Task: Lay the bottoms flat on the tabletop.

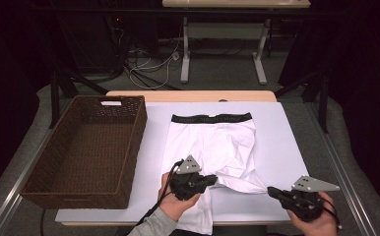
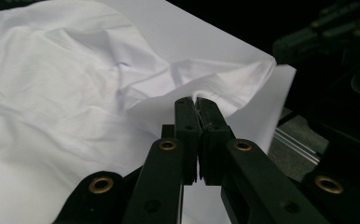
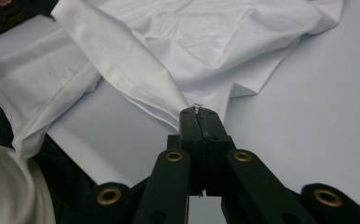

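White boxer briefs (image 1: pixel 217 142) with a black waistband (image 1: pixel 211 118) lie flat on the white-covered table (image 1: pixel 286 147). The near right leg is pulled out into a stretched strip between my two grippers. My left gripper (image 1: pixel 214 180) is shut on the leg hem near the middle of the briefs, and in the left gripper view its jaws (image 2: pixel 197 100) pinch a fold of the white cloth (image 2: pixel 75 93). To the right, my right gripper (image 1: pixel 270 190) is shut on the hem's outer corner. The right gripper view has that corner of cloth (image 3: pixel 136 79) caught at the jaw tips (image 3: pixel 198 111).
A dark brown wicker basket (image 1: pixel 75 199), with nothing in it, stands on the table's left side. The other leg of the briefs hangs over the table's near edge (image 1: pixel 200 221). Behind the table are cables on the floor (image 1: pixel 148 69) and another table's white legs (image 1: pixel 259 59).
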A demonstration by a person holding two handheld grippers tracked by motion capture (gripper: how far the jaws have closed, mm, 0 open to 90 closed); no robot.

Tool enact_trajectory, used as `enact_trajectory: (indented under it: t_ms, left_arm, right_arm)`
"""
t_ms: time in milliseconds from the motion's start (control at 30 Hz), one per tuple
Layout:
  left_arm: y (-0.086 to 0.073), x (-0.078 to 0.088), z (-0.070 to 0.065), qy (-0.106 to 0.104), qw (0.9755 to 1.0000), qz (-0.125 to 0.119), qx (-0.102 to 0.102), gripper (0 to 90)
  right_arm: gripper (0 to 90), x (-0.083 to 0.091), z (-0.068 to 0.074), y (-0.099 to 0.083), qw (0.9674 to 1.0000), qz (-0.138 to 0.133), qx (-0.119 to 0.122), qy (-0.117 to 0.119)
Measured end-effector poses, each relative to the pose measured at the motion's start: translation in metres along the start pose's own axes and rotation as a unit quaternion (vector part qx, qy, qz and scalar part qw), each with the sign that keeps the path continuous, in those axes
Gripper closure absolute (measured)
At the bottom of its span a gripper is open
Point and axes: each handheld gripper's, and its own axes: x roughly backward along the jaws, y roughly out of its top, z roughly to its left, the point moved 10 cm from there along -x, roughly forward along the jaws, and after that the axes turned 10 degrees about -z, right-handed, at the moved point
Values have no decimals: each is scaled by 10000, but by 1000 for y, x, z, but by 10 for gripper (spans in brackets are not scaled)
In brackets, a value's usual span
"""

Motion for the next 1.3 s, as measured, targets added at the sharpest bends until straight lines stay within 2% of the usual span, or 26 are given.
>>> enact_trajectory:
  t_ms: [167,333,433,500,633,767,833,933,1000,1067,1233,1267,1300]
  left_arm:
    - [-6,-2,-27,-318,9994,112,-81,886]
    - [-9,-8,-44,-558,9981,223,-123,886]
    - [-11,-14,-51,-655,9973,294,-135,886]
    - [-14,-18,-56,-729,9965,365,-159,886]
    - [-18,-26,-66,-860,9951,465,-174,886]
    - [-19,-34,-76,-995,9936,497,-195,885]
    - [-21,-38,-81,-1032,9930,539,-222,885]
    - [-25,-42,-84,-1034,9924,586,-304,885]
    - [-28,-43,-84,-1027,9919,685,-293,885]
    - [-31,-44,-84,-1046,9914,739,-282,884]
    - [-37,-44,-84,-1037,9910,791,-289,884]
    - [-37,-44,-83,-1019,9915,772,-250,883]
    - [-39,-43,-82,-1012,9914,794,-235,883]
  right_arm:
    - [900,28,-6,11,9998,-154,26,-113]
    - [900,47,-16,13,9993,-148,83,-340]
    - [900,54,-23,10,9988,-159,8,-453]
    - [900,57,-28,8,9987,-104,2,-501]
    - [900,61,-34,7,9982,-164,14,-570]
    - [900,64,-42,2,9975,-144,-33,-684]
    - [900,65,-46,-2,9976,-65,-123,-683]
    - [900,64,-51,-9,9972,-47,-234,-704]
    - [900,64,-54,-13,9972,-20,-201,-720]
    - [900,66,-51,-17,9975,90,-224,-664]
    - [900,72,-46,-20,9977,54,-262,-630]
    - [900,72,-42,-22,9975,89,-373,-591]
    - [900,71,-41,-23,9980,86,-326,-534]
